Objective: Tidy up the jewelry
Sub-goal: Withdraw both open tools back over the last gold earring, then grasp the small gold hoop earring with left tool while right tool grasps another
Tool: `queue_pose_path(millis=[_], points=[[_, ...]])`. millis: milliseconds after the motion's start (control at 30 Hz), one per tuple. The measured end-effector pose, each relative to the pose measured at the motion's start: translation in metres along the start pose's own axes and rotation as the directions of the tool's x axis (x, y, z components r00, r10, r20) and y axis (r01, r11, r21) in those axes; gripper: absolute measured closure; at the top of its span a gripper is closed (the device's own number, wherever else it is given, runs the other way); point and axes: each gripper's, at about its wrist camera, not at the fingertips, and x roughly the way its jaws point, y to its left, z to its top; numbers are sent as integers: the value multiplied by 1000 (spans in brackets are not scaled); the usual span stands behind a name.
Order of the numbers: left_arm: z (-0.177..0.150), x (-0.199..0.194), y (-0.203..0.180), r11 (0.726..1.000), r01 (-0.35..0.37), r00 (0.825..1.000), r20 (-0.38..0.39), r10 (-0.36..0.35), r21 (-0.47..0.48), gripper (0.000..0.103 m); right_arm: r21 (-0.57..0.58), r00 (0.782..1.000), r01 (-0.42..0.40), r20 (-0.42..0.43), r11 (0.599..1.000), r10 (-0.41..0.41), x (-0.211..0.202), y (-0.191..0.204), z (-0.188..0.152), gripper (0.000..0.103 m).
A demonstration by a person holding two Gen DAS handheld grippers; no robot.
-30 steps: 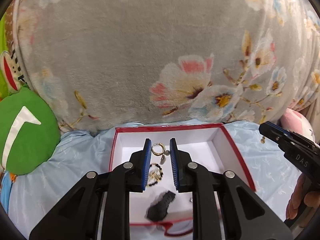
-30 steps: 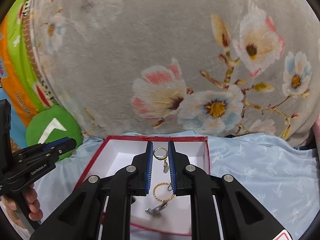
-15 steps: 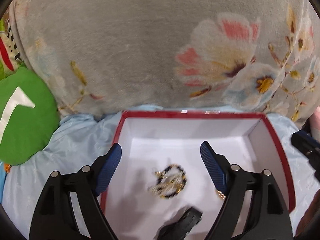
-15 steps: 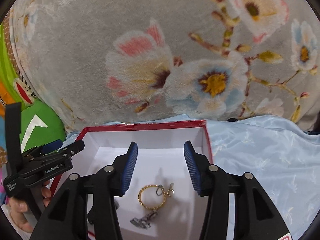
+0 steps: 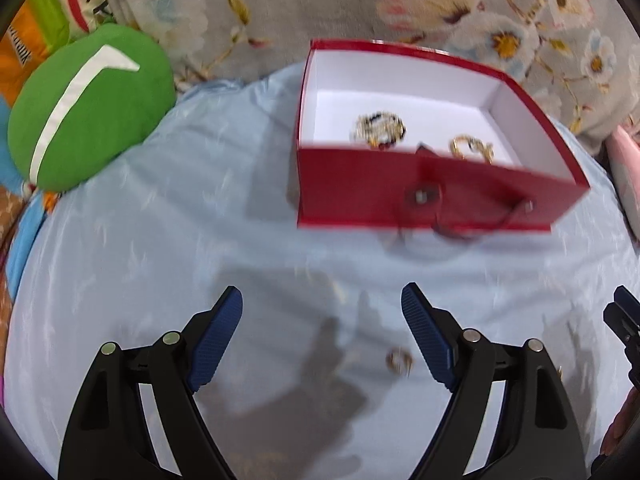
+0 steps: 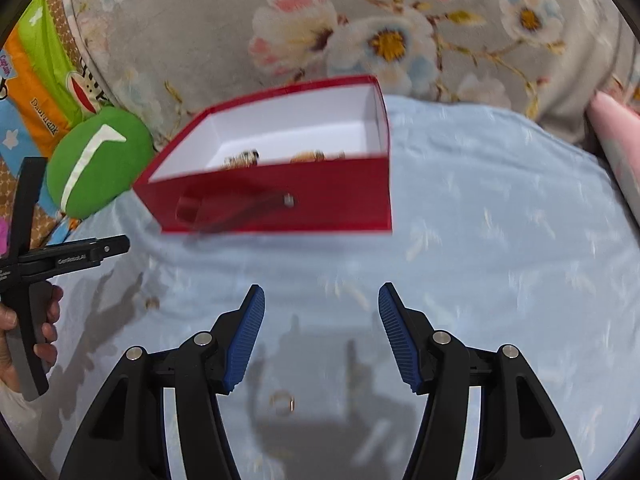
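A red cardboard box (image 5: 424,196) with white lining is sitting at twelve o'clock on pale blue satin bedding (image 5: 200,220) with faint white motifs; a grey floral blanket (image 6: 200,20) and green white-striped cushion (image 5: 88,108) are showing at ten o'clock.

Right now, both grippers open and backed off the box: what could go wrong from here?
1. The gold ring lies loose on the wrinkled blue cloth under the right gripper; a pinch could push it into a fold.
2. Another small ring sits by the left gripper, easily nudged.
3. Motion blur may spoil aim.
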Motion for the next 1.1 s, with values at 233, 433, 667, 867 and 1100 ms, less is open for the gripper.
queue_pose_path(millis=[233, 433, 667, 867, 1100], points=[[-51, -3, -18, 1000, 10, 999, -36, -11, -11, 24, 44, 998, 13, -66, 999, -10, 1, 5, -46, 44], [-57, 5, -33, 1000, 12, 999, -38, -12, -18, 25, 8, 997, 23, -79, 1000, -22, 7, 19, -55, 46], [-52, 14, -37, 1000, 13, 999, -35, -14, -27, 31, -6, 995, 21, -97, 1000, -22, 15, 27, -58, 61], [-43, 24, -38, 1000, 12, 999, -33, -13, -25, 42, -21, 992, 26, -126, 999, -28, 23, 33, -59, 75], [-43, 22, -37, 999, 41, 999, -29, -42, -29, 83, -8, 991, 34, -127, 999, -34, 24, 30, -59, 85]])
